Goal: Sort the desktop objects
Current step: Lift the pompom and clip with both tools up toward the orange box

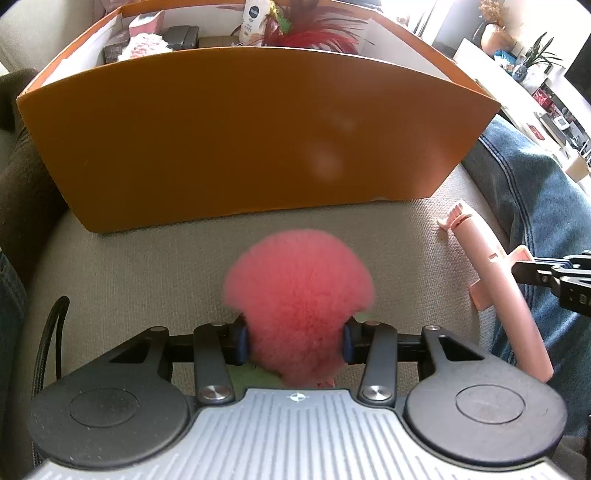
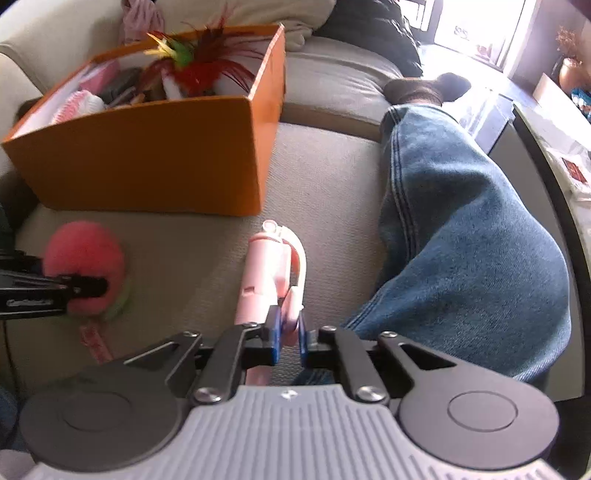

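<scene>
A pink pompom (image 1: 299, 295) is gripped between the blue pads of the left gripper (image 1: 294, 341), the jaws closed against its fluffy sides; a green part and a pink strap are seen beneath it in the right wrist view. It is held low over the sofa cushion (image 1: 147, 266), near the cushion's front part, just short of the near wall of the orange box (image 1: 240, 147). The box lies straight ahead of the left gripper, and its open top sits above the level of the pompom, so a lift over the near wall is judged to be what the coming move turns on.

A pale pink handled tool (image 2: 266, 273) is clamped by the right gripper (image 2: 288, 332), the jaws nearly closed on a thin tab near its rear end. Its long axis runs forward along the fingers, the tip pointing toward the box's near right corner. The tool lies toward the cushion's right edge, beside a leg in blue jeans (image 2: 461, 229).

The box already holds a red feather toy (image 2: 199, 70), a white bottle (image 1: 253, 18) and other items, some too blurred to name. The left gripper is judged nearer to the box's front wall, while the right gripper is nearer to its right-hand corner; the two are well apart, so a clash looks unlikely.
</scene>
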Demonstrator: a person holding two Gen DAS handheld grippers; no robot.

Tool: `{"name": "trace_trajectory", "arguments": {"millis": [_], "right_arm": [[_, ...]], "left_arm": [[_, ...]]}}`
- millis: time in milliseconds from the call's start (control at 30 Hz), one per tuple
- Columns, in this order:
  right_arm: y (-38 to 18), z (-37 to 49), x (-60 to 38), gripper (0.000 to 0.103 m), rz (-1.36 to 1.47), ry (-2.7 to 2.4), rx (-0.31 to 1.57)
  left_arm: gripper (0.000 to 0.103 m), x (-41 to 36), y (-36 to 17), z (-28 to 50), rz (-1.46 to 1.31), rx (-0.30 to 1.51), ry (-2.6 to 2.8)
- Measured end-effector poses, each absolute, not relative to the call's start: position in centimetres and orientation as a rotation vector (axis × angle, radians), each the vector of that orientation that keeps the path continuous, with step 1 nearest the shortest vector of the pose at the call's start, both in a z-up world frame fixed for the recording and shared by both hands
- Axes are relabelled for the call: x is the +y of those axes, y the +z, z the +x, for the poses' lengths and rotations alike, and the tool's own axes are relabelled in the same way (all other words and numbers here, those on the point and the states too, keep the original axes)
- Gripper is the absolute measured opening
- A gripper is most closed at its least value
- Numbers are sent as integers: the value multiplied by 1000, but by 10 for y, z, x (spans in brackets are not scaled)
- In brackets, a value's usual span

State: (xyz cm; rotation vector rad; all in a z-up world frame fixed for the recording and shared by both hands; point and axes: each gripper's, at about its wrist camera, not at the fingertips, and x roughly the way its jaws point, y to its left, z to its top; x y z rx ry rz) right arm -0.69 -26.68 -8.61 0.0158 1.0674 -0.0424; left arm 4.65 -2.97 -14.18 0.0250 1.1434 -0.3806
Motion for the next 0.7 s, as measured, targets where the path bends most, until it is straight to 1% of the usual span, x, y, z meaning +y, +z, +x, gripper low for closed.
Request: {"name": "trace_trajectory", "arguments": {"millis": [67, 100, 267, 300, 333, 433, 567, 700], "right_arm": [[-88, -5, -268, 14, 26, -43, 1063], [-89, -4, -270, 15, 36, -42, 1064], [-92, -2, -282, 15, 115, -36, 1072], [-92, -4, -284, 13, 127, -34, 1069], [-91, -5, -284, 13, 131, -28, 1061], [-87, -9, -282, 12, 125, -23, 1037], [-72, -12, -280, 12, 117, -1, 993], [-47, -19, -281, 12, 115, 42, 943]], "left_arm": [[53, -31, -143, 48, 19, 1147, -381], [55, -32, -144, 48, 19, 1149, -381], [57, -38, -148, 48, 35, 1147, -386], [57, -39, -148, 48, 38, 1147, -387], [51, -41, -149, 48, 42, 1145, -389], [48, -41, -146, 47, 35, 1133, -395], [48, -43, -140, 42, 39, 1114, -409], [47, -40, -123, 36, 6, 1081, -434]]}}
